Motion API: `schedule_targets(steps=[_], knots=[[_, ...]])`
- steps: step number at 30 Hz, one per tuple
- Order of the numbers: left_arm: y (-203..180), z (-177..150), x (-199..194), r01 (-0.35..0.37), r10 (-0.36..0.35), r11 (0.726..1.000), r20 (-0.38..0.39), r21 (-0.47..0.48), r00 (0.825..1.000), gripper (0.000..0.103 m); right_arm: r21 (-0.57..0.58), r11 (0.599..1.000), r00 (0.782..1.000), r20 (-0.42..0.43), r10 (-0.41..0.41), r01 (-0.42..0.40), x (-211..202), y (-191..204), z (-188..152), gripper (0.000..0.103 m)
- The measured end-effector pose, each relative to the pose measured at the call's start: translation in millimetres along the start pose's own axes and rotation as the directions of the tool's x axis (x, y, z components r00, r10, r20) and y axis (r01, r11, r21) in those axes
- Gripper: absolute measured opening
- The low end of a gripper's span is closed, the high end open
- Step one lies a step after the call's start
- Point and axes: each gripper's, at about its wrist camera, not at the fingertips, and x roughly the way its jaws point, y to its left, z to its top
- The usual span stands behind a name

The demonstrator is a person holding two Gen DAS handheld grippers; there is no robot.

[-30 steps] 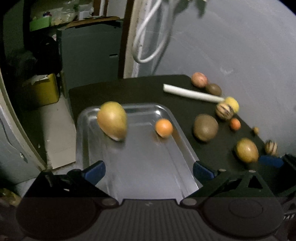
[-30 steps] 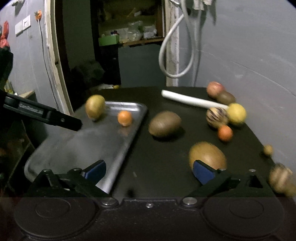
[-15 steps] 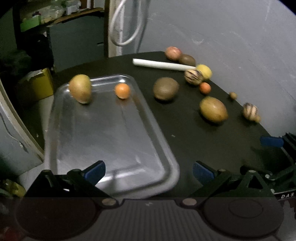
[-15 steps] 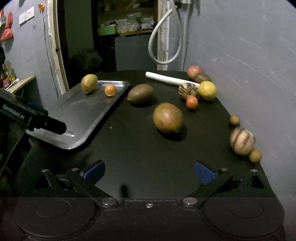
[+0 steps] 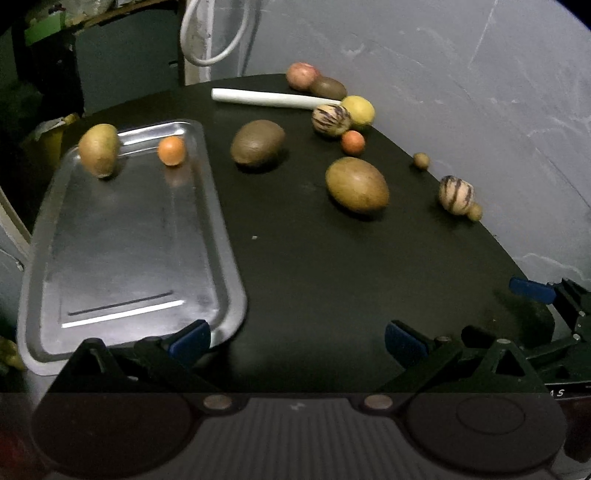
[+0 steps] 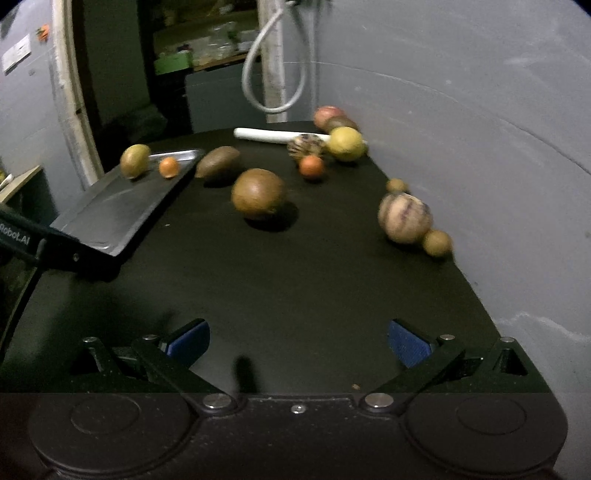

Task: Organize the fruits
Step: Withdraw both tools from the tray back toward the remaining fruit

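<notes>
A steel tray (image 5: 122,258) lies at the table's left; it also shows in the right wrist view (image 6: 110,210). In it sit a yellow-green mango (image 5: 99,149) and a small orange (image 5: 171,150). On the black table lie a brown oval fruit (image 5: 258,144), a tan oval fruit (image 5: 357,184), two striped melons (image 5: 330,120) (image 5: 456,194), a lemon (image 5: 357,109) and another small orange (image 5: 352,142). My left gripper (image 5: 297,338) is open and empty at the tray's near corner. My right gripper (image 6: 298,341) is open and empty over the table's near edge.
A white tube (image 5: 273,99), a reddish fruit (image 5: 301,75) and a dark fruit (image 5: 328,88) lie at the table's far side. Two tiny brown fruits (image 5: 421,160) (image 5: 474,212) sit near the grey wall (image 5: 461,92). A hose loop (image 5: 214,33) hangs behind.
Both grippers have pulled back toward the table's near edge, so the fruits and tray look farther off. The fruits stay where they were. Both grippers stay open.
</notes>
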Motion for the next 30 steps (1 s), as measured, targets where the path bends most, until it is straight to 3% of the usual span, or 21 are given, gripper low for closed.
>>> schedule_targets(steps=[6,15,23,30], knots=[[-19,9,7,0.004,-0.004,1.0,-0.005,0.023,1.0,0.102,0.032,0.999,0.999,0.007,-0.034,0.033,-1,-12,-6,0.102],[-37,28,20,0.017,-0.017,1.0,0.016,0.018,1.0,0.102,-0.014,0.998,0.998,0.016,-0.057,0.058,7,-14,-1,0.102],[-35,37,30,0.017,-0.016,0.999,0.018,-0.034,1.0,0.102,-0.089,0.993,0.996,0.023,-0.081,0.083,12,-9,4,0.102],[-34,52,42,0.018,-0.016,0.998,0.037,-0.063,0.999,0.102,-0.215,0.961,0.985,0.061,-0.163,0.172,24,-3,18,0.102]])
